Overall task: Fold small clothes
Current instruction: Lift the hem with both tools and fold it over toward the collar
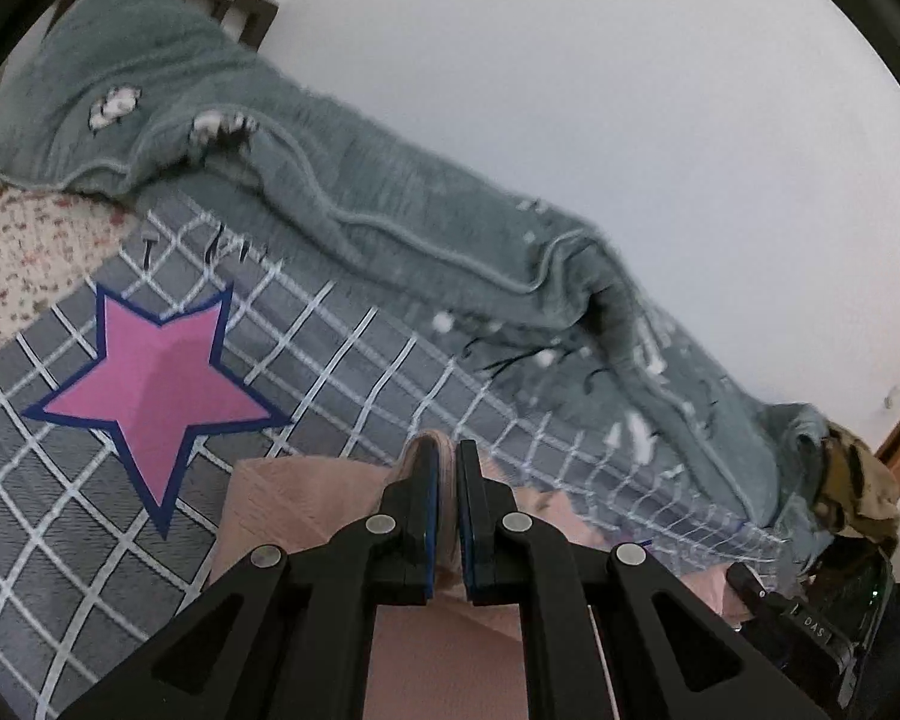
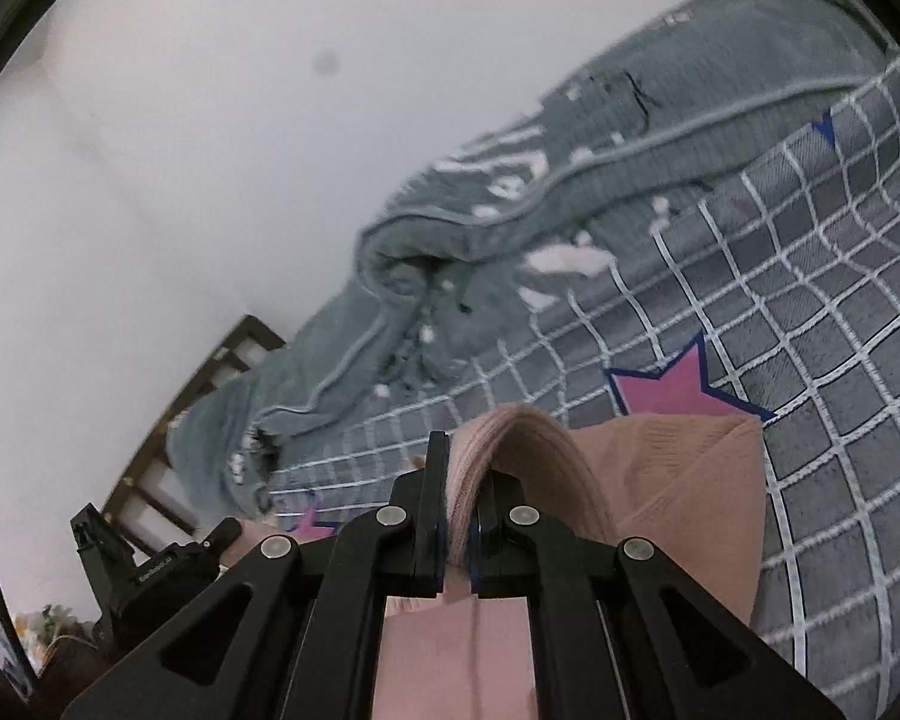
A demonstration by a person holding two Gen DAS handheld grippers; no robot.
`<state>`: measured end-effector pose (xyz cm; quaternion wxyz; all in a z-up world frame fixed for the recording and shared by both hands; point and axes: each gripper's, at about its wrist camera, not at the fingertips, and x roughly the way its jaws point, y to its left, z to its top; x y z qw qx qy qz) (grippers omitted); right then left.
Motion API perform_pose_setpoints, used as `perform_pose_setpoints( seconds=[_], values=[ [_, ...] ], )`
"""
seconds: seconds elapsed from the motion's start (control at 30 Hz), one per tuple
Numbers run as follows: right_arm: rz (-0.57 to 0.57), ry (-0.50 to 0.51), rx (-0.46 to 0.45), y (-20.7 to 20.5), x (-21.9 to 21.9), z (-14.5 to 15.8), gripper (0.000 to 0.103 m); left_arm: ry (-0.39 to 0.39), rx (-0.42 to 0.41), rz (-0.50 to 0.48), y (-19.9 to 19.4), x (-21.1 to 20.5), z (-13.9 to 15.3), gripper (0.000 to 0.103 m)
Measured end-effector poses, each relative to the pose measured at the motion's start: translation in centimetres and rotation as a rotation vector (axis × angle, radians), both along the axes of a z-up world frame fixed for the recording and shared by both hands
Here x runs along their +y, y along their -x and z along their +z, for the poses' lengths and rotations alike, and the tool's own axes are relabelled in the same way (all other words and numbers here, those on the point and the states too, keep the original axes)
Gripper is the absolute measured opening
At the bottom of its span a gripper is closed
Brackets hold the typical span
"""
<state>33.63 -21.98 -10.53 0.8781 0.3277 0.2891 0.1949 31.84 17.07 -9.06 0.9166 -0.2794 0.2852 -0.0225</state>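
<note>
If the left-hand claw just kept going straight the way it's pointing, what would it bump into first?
Probably the checked grey bedcover just past the pink knit garment that the left gripper is pinching. Farther along lies the rumpled teal blanket. Depth is hard to judge through the fisheye.
</note>
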Motion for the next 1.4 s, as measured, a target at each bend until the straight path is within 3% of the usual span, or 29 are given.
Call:
perform_pose_setpoints(
  seconds=[0.07,0.2,0.33,0.5,0.7,0.87,1.1,1.23,1.4],
  values=[
    [-0.009,0.017,0.027,-1.3,0.0,-1.3,0.007,0.024,0.02,-0.014,-0.9,0.4,-1.1,0.007],
    [-0.043,0.072,0.092,-2.9,-0.2,-3.9,0.024,0.122,0.054,-0.017,-2.3,1.7,-3.0,0.024],
    [-0.066,0.094,0.12,-2.6,-1.0,-5.1,0.028,0.135,0.085,-0.005,-2.8,1.7,-4.1,0.03],
    [-0.091,0.187,0.11,-1.9,-0.9,-4.7,0.03,0.039,0.141,-0.005,-3.3,0.3,-5.0,0.034],
    [-0.142,0.437,0.137,-1.4,0.1,-4.4,0.03,-0.136,0.197,-0.007,-2.8,-1.6,-5.5,0.034],
    [-0.097,0.471,0.174,-1.7,0.6,-5.3,0.03,-0.236,0.196,-0.02,-2.0,-2.4,-5.5,0.034],
    [-0.068,0.523,0.128,-0.2,1.7,-4.4,0.03,-0.305,0.191,-0.048,-0.1,-2.8,-5.7,0.035],
    [-0.066,0.553,0.11,2.0,1.9,-4.2,0.03,-0.383,0.184,-0.076,0.7,-3.7,-5.7,0.036],
    [-0.067,0.569,0.075,6.0,1.3,-3.9,0.03,-0.391,0.184,-0.112,1.8,-4.2,-5.6,0.051]
  ],
)
